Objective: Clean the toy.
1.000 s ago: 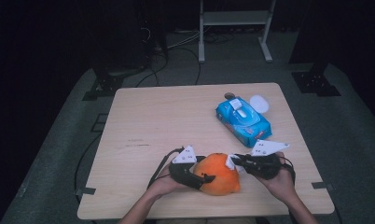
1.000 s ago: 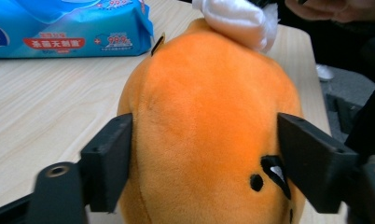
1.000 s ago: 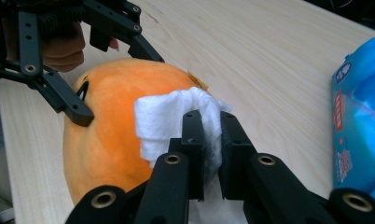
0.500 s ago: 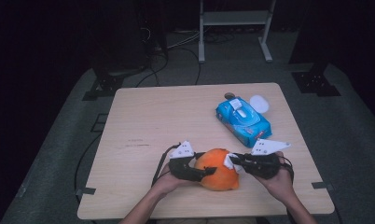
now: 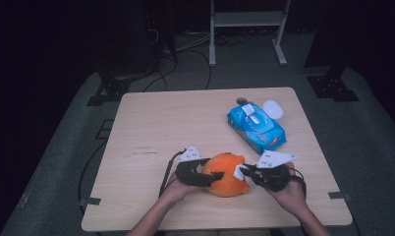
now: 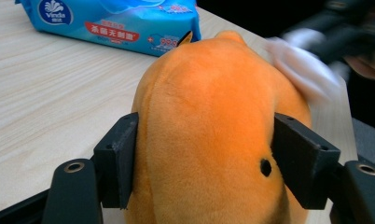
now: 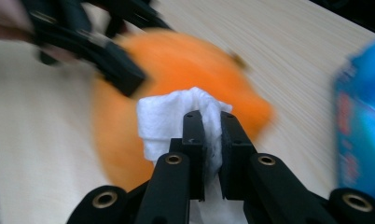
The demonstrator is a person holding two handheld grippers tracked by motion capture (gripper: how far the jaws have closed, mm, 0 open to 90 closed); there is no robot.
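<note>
Near the table's [image 5: 151, 128] front edge, left tool [image 6: 199, 154], jaws just reopening slightly, should steady the orange plush toy [image 5: 227, 174] while right tool [image 7: 211, 140], pinching a white wipe [image 7: 169, 116], rubs gently.

Blue wipes pack [image 5: 257, 127] beside white lid [image 5: 272, 109]

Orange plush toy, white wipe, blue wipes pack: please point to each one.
plush toy [image 6: 209, 121], left gripper view, its orange back
wipe [image 7: 164, 116], right gripper view, its folded front
wipes pack [image 5: 257, 128], high view, its top
</note>
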